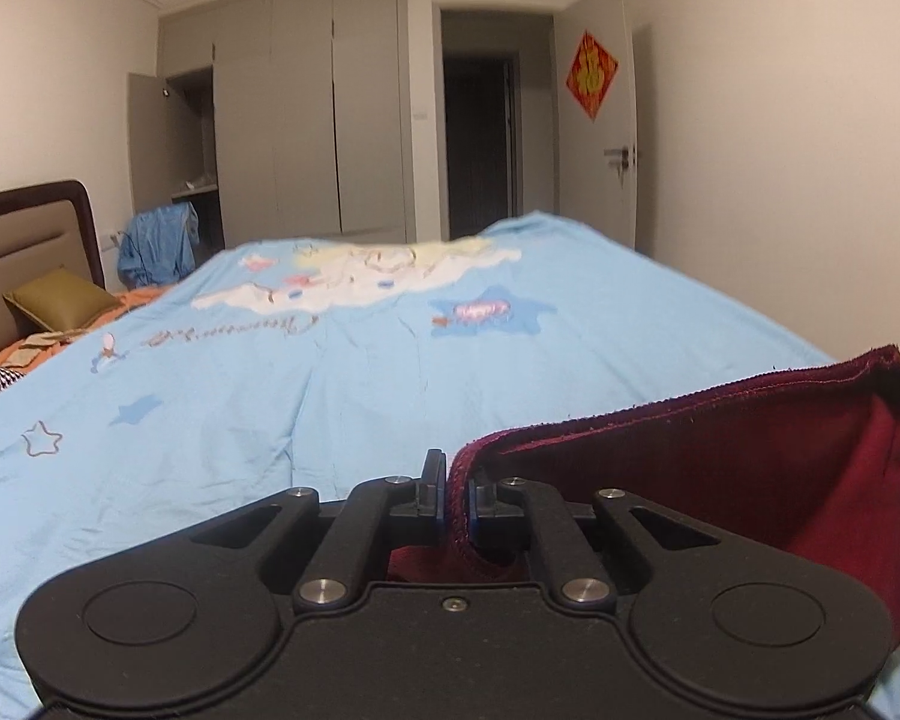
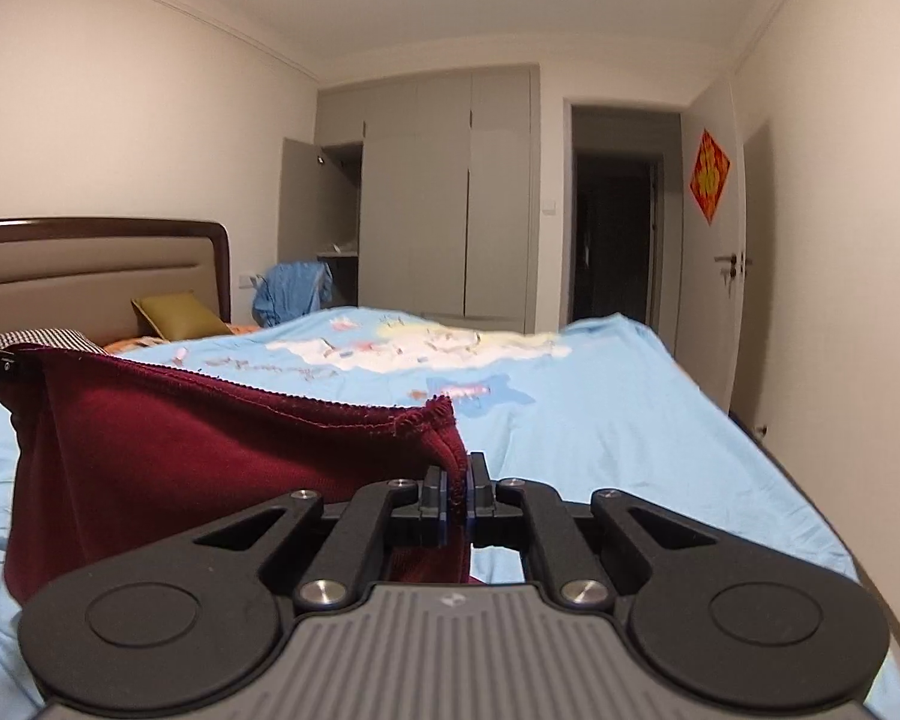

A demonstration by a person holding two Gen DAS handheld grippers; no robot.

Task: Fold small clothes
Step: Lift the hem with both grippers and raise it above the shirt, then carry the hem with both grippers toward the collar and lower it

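Two hand-held grippers hold one dark red garment (image 2: pixel 210 468) stretched between them above the bed (image 1: pixel 270 408), near its foot edge. The left hand-held gripper (image 1: pixel 453 495) is clamped on one hemmed corner, the right hand-held gripper (image 2: pixel 456 495) on the other. What kind of garment it is cannot be told: its lower part hangs behind the black gripper bodies and is cut off. In each view the other gripper shows only as a black tip at the frame edge. The light blue cartoon-print bedcover (image 2: pixel 600 438) is blurred toward its far edge. Toward the head of the bed, by the headboard (image 2: pixel 90 264), lie an olive pillow (image 2: pixel 177 312) and a checked pillow (image 2: pixel 42 339), the latter partly hidden by the cloth. Beyond stand a grey wardrobe (image 2: pixel 438 192) with one door open, a blue cloth (image 2: pixel 294 291) draped before it, and a dark doorway (image 2: pixel 615 240).
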